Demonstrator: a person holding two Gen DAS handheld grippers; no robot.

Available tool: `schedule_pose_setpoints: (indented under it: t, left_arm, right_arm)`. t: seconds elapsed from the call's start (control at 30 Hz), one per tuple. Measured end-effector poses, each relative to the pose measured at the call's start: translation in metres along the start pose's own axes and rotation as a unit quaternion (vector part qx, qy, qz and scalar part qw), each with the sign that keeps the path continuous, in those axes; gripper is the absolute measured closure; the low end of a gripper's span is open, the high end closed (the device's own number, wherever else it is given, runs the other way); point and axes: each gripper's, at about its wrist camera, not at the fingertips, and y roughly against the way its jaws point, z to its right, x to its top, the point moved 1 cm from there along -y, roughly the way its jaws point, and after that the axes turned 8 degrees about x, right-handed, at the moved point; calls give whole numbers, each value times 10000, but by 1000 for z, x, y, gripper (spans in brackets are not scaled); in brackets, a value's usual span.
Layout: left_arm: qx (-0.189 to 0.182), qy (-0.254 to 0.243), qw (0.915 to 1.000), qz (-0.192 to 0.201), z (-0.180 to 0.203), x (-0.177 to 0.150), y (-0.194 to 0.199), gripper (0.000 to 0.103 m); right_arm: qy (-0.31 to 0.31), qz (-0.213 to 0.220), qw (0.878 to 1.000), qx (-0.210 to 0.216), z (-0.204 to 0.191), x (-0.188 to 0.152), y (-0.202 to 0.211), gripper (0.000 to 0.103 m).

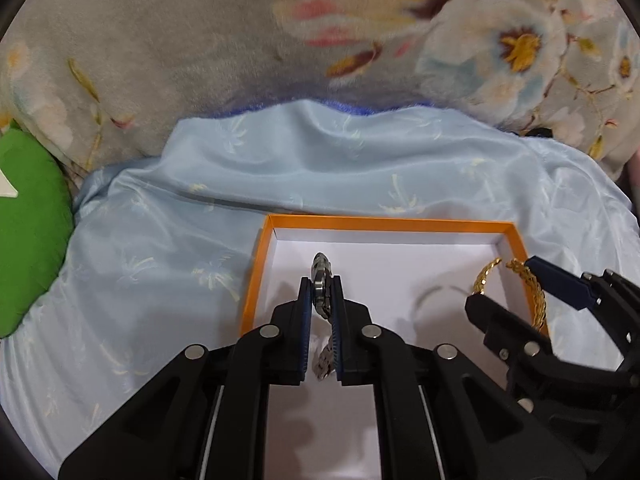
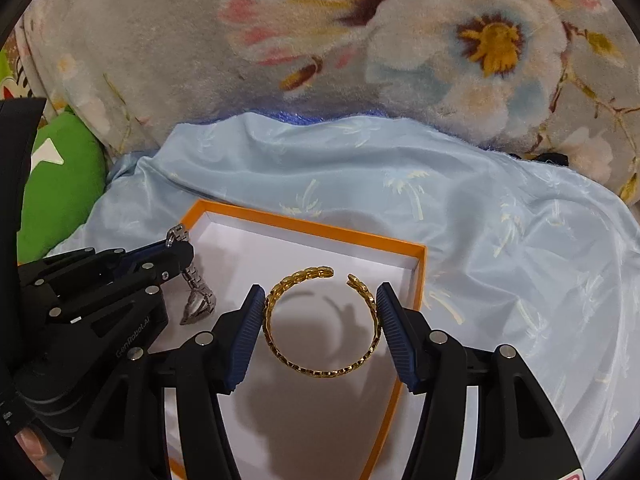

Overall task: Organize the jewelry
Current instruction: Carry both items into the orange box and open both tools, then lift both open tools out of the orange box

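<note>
Left gripper (image 1: 321, 292) is clamped narrow on a silver link watch band (image 1: 322, 280), held edge-on between the blue pads; one end sticks out past the tips, the rest hangs down between the fingers, lower centre of the left wrist view. In the right wrist view the same band (image 2: 196, 292) is seen at left centre, drooping from the left gripper (image 2: 176, 248) into the near-left part of the orange box (image 2: 304, 227); whether its low end touches the white floor cannot be told. Right gripper (image 2: 322, 320) is held moderately wide, a pad on each side of a gold open cuff bracelet (image 2: 320, 370), centre of that frame. Both pads are seen touching or just beside the bracelet's outer edge, with the gap in the ring pointed away from the camera. The bracelet appears lifted off the box floor, its shadow being offset on the white lining. In the left wrist view the bracelet (image 1: 538, 300) shows at right centre, by the box's right wall (image 1: 520, 248), pinched in the right gripper (image 1: 504, 286). The box sits on a pale blue satin cloth (image 1: 320, 168), spread over a bed. A grey floral blanket (image 1: 160, 40) fills the upper frame, and a green cushion (image 1: 28, 220) is at far left.
</note>
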Motion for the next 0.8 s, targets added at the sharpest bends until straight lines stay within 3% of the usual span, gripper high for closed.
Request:
schedule_pose_setpoints:
  t: [0.17,0.27,0.43,0.57,0.8]
  left_arm:
    - [43,60,9999,139,1,5,-8,92]
    - [64,247,9995,197,-7,7,-7,68]
    - [118,410,9987,284,-26,-1,6,66]
    - [232,419,9983,318,-44,-21,23,66]
    - [152,568,9982,-133,-65,-73,30,66]
  right_arm:
    - [115,-183,9998,-29,1,-1,-16,45]
    - [153,-6,9998,-87,2,-2,-9,36]
    - [31,67,9999,107,5,-12,7,37]
    - [102,104,9996,253,-2,-31,31,47]
    - [282,-155,9989,349,-18,-69,49,69]
